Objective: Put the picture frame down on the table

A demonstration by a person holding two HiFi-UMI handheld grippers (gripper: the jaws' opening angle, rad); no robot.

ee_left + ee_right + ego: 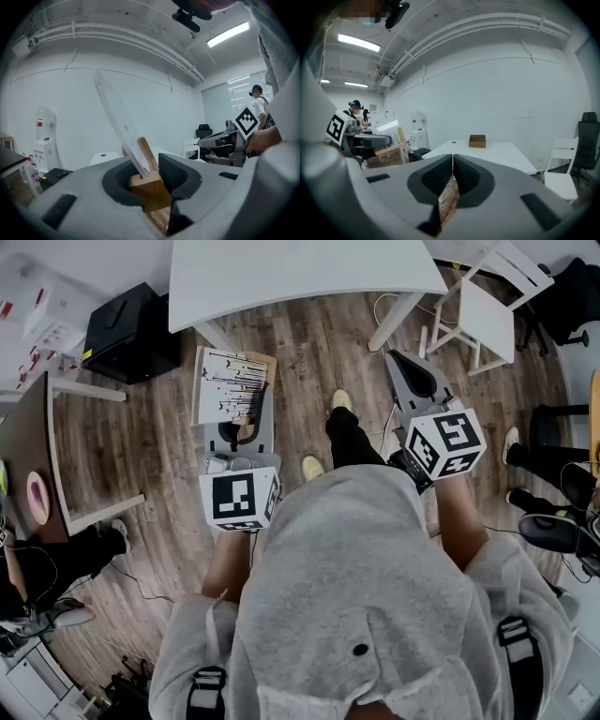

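Over the wood floor (309, 352), just short of the white tabletop (300, 273), the left gripper (239, 427) is gripping the picture frame (232, 385) by its bottom edge. So the frame is hanging in the air, not touching the tabletop. Its print is showing black vertical streaks on white; if it's got any lettering, it's too small for me to read.

From the left gripper view, the fingers (176, 176) are clamping the frame's wooden base (149, 187), and the clear pane (115, 122) is leaning up and to the left.

The right gripper (405, 371) is holding nothing. Its fingers (466, 176) are pressing together, and it's hovering well apart from the frame, off to the right.

Both grippers are wearing cubes with black-and-white square markers, no words on them.

Other stuff: a small brown box (477, 140) is sitting on the tabletop, a white chair (487, 301) is standing beside it, and a water dispenser (44, 140) by the wall is carrying a red label I can't read.
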